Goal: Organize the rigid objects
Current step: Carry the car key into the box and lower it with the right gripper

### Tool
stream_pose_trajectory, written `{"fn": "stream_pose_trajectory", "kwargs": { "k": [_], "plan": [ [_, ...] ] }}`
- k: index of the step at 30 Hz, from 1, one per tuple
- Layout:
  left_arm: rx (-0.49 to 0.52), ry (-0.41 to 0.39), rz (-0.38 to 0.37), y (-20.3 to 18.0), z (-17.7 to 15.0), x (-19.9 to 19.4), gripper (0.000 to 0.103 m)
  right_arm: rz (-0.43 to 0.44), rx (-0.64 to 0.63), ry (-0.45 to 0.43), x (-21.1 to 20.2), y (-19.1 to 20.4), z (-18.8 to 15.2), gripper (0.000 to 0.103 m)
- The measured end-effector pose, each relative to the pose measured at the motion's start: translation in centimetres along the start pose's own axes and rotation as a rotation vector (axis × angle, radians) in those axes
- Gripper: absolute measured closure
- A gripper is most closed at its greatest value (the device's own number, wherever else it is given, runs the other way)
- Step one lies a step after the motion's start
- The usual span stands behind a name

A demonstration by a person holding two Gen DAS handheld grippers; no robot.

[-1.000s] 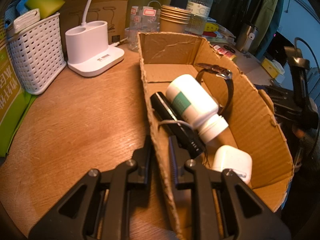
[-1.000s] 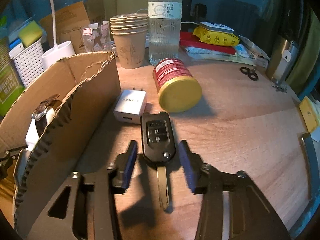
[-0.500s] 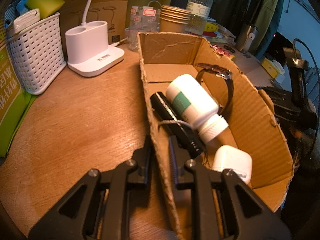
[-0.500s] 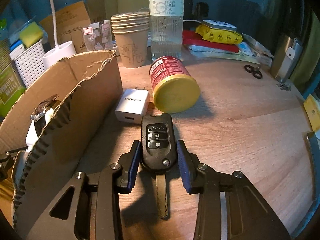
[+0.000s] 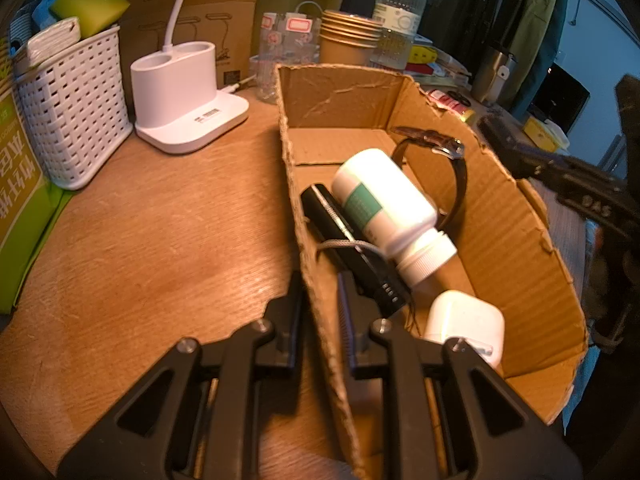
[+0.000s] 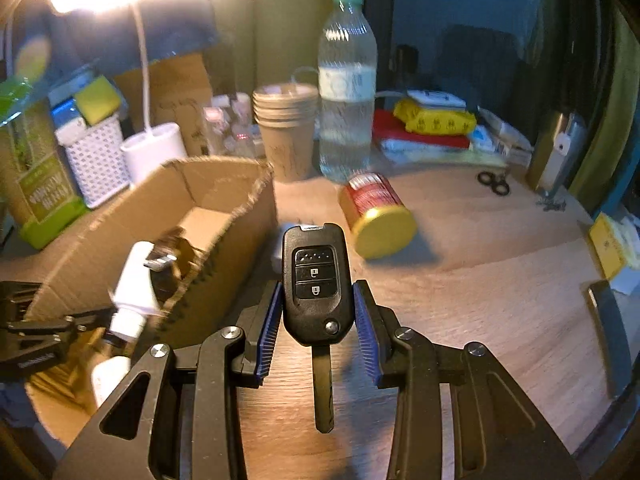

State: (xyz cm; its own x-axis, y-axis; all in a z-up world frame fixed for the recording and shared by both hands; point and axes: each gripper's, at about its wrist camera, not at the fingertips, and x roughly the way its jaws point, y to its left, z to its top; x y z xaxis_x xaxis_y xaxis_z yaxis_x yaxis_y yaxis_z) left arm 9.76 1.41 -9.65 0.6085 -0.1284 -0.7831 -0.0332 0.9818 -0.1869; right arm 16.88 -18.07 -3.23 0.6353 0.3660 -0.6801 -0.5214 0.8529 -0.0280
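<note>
The right gripper (image 6: pixel 316 316) squeezes the car key (image 6: pixel 317 284) and holds it above the table (image 6: pixel 480 300). The left gripper (image 5: pixel 320 312) pinches the box (image 5: pixel 520 240) wall.

Rough, torn corrugated cardboard box (image 5: pixel 516 236); smooth wood-grain worktop (image 5: pixel 160 248); glossy black plastic car key (image 6: pixel 317 280); shiny white plastic bottle (image 5: pixel 384 204).

Black flip car key (image 6: pixel 317 288), blade out, raised beside the cardboard box (image 6: pixel 224 216).
</note>
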Motion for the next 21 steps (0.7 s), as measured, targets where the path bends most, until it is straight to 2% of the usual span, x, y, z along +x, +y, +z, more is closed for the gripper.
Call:
{"fn": "stream_pose_trajectory", "kwargs": {
  "k": [15, 21],
  "plan": [
    [0.0, 0.0, 0.0, 0.0, 0.0, 0.0, 0.085, 0.08, -0.058, -0.125, -5.3, 3.7, 1.7, 0.065],
    [0.0, 0.0, 0.0, 0.0, 0.0, 0.0, 0.085, 0.123, -0.092, -0.148, -6.4, 5.5, 1.9, 0.065]
  ]
}}
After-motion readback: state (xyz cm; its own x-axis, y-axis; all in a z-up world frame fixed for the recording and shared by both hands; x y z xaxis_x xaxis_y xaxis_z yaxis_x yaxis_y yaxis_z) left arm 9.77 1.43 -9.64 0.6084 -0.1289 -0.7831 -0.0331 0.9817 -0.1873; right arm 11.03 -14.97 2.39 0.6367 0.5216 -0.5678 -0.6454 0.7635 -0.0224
